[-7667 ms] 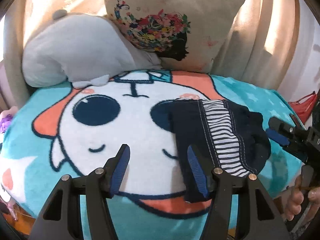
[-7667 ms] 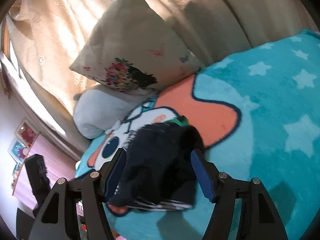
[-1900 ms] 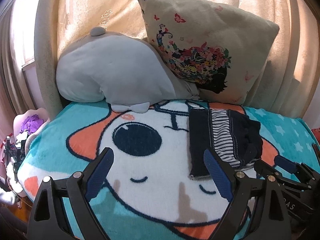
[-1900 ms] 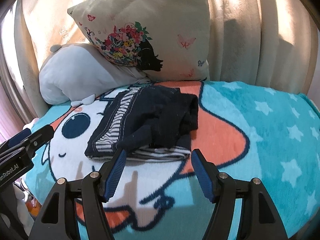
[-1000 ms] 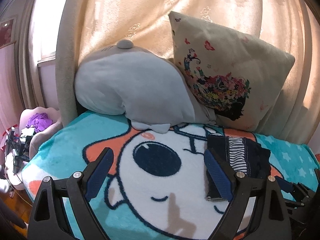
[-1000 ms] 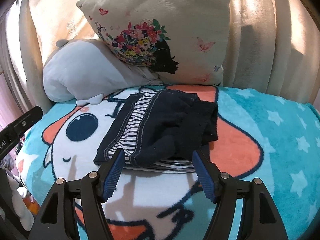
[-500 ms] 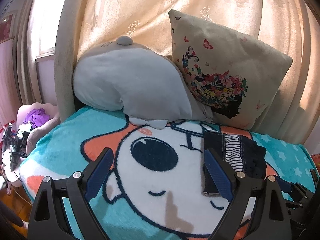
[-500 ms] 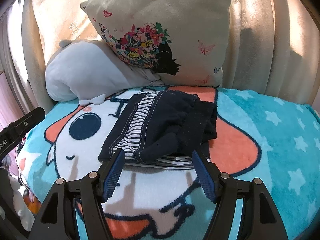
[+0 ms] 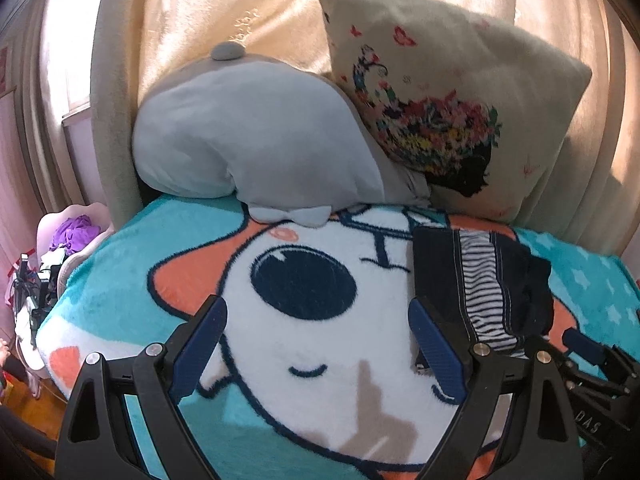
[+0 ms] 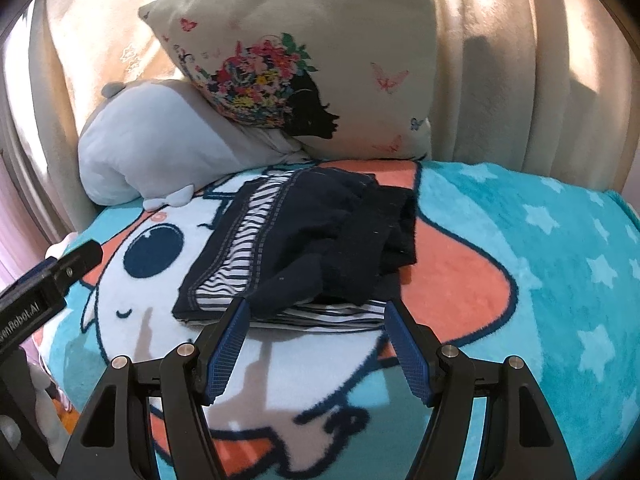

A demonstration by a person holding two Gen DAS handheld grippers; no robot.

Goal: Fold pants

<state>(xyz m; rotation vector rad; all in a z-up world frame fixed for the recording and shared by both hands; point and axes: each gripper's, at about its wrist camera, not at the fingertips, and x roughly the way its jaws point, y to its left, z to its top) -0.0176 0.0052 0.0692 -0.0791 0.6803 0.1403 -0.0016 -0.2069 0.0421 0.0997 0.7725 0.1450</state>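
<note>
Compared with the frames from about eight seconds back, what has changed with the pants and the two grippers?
Both the left gripper and right gripper have backed away from the folded pants, open and empty. The pants lie a little farther up the blanket. The pillows have not moved.

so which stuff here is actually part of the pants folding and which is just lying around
Part of the job:
- folded dark pants with striped lining, lying on the blanket
- left gripper, open, empty
- right gripper, open, empty

Just lying about:
- cartoon blanket, the surface under the pants
- floral cushion
- grey plush pillow
- purple clutter off the bed's edge
</note>
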